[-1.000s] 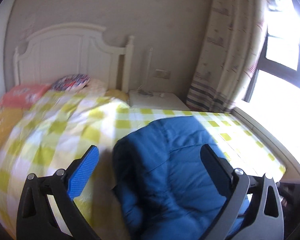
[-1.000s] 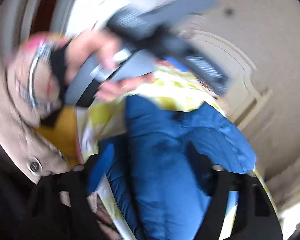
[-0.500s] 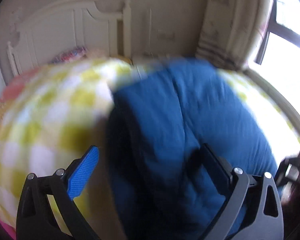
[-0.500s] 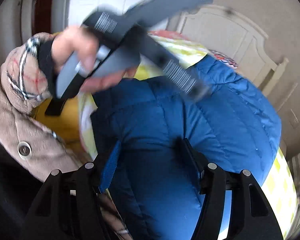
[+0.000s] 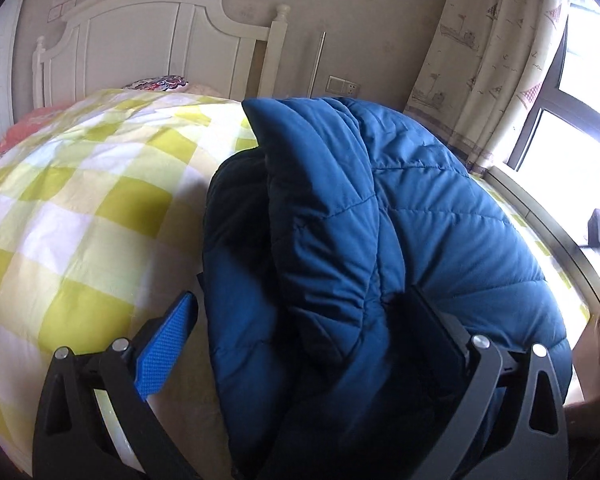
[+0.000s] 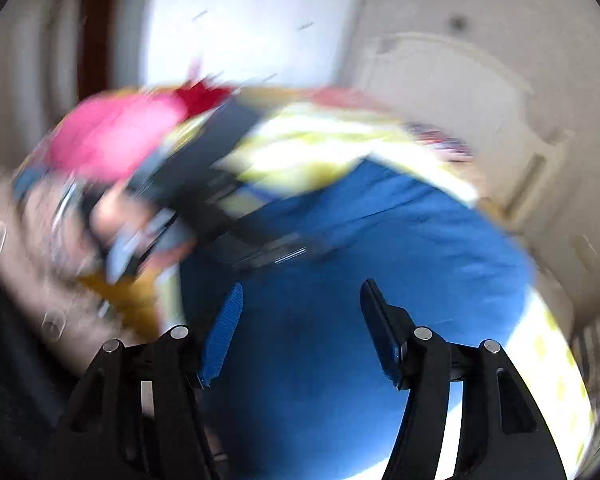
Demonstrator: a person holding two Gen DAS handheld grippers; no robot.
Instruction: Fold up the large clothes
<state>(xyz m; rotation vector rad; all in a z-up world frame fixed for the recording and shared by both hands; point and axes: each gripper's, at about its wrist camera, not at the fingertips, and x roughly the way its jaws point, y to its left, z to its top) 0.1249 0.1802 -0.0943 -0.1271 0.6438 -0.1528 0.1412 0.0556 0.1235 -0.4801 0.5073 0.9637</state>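
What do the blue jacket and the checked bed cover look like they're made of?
Blue jacket: puffy padded shell, probably synthetic with a slight sheen; stitched quilt lines and soft bulges show. Checked bed cover: matte woven fabric, likely cotton; flat yellow-and-white squares, no shine.

White headboard (image 5: 140, 32), beige wall (image 5: 360, 8), patterned curtain (image 5: 488, 60) beside bright window (image 5: 580, 120).

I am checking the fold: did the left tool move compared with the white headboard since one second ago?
Yes. The left tool came down onto the blue jacket; the white headboard sits higher in its view, and the jacket fills more.
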